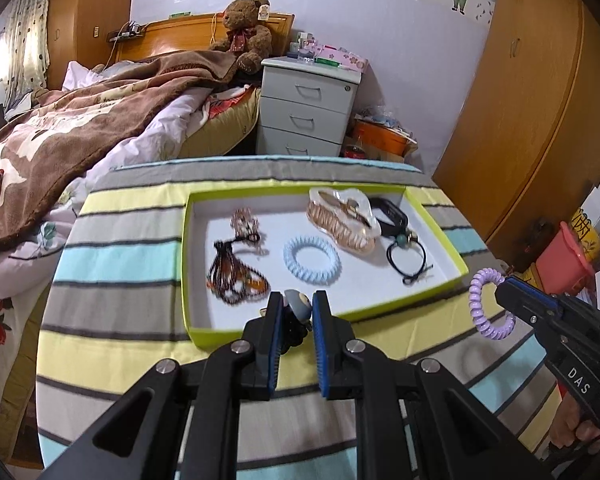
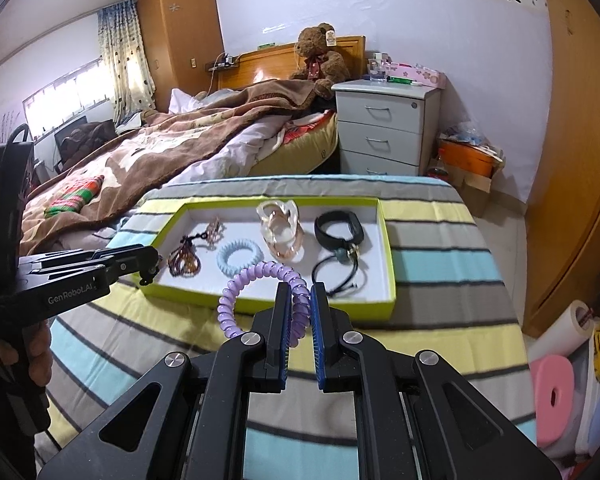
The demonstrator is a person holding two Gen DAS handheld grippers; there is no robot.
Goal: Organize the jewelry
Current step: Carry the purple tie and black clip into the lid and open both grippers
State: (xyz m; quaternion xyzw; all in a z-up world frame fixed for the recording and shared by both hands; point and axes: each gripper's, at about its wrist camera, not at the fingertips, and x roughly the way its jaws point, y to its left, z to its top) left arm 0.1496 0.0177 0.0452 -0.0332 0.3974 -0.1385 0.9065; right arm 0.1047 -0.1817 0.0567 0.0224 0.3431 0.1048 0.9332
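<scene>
Left gripper [image 1: 297,307]: jaws pinching small hair tie with grey-blue bead [image 1: 299,305], held above near rim of green tray [image 1: 440,220]. Right gripper [image 2: 299,300]: jaws clamped on purple spiral hair tie [image 2: 236,300], loop sticking out to its left, also just short of tray's near rim. Beyond both claws, inside tray: beaded bracelets [image 1: 236,274] on left, blue spiral hair tie [image 1: 312,258] in middle, clear hair claw [image 1: 342,216] behind it, black band [image 2: 339,229] and black elastic tie [image 1: 408,258] on right. Tray sits on striped cloth [image 1: 140,248].
</scene>
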